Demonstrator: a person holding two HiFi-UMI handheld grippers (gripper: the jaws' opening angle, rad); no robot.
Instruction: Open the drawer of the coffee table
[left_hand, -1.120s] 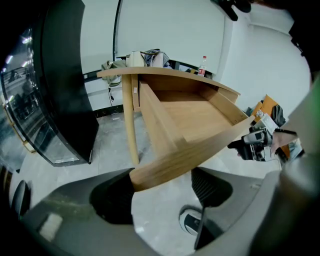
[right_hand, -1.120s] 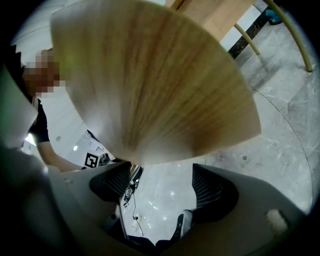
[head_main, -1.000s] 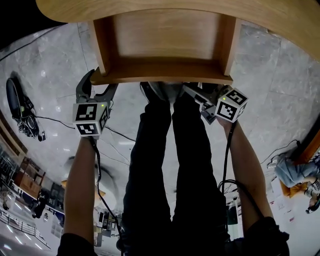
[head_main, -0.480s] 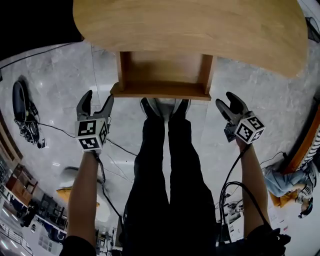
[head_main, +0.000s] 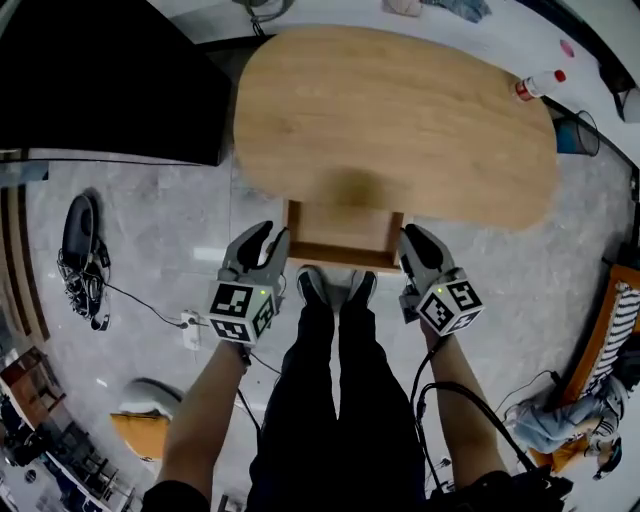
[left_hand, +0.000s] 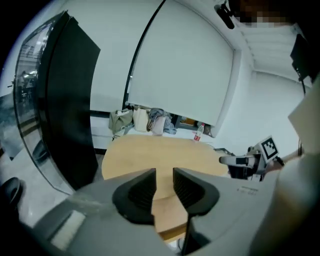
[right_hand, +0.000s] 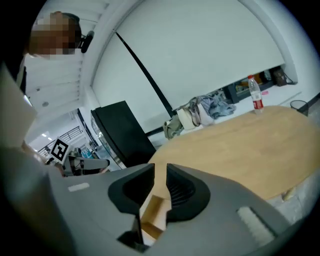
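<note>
The oval wooden coffee table (head_main: 400, 110) lies below me, and its drawer (head_main: 345, 232) stands pulled out toward my feet. My left gripper (head_main: 264, 240) hangs in the air by the drawer's left front corner. Its jaws are closing with a narrow gap and nothing between them (left_hand: 164, 172). My right gripper (head_main: 414, 242) hangs by the right front corner, its jaws also closing on nothing (right_hand: 161, 170). Both gripper views look over the table top (left_hand: 165, 150) (right_hand: 235, 147), with the drawer (left_hand: 167, 215) (right_hand: 152, 212) showing through the gaps. Neither gripper touches the drawer.
A water bottle (head_main: 537, 85) stands at the table's far right edge. A tall black panel (head_main: 100, 80) rises at the left. Cables and a power strip (head_main: 190, 325) lie on the floor at the left. The person's shoes (head_main: 335, 288) stand just before the drawer.
Both grippers rose from beside the drawer front and their jaws narrowed from wide open. The view pulled up and back, so the whole table top shows. The drawer stays pulled out.
</note>
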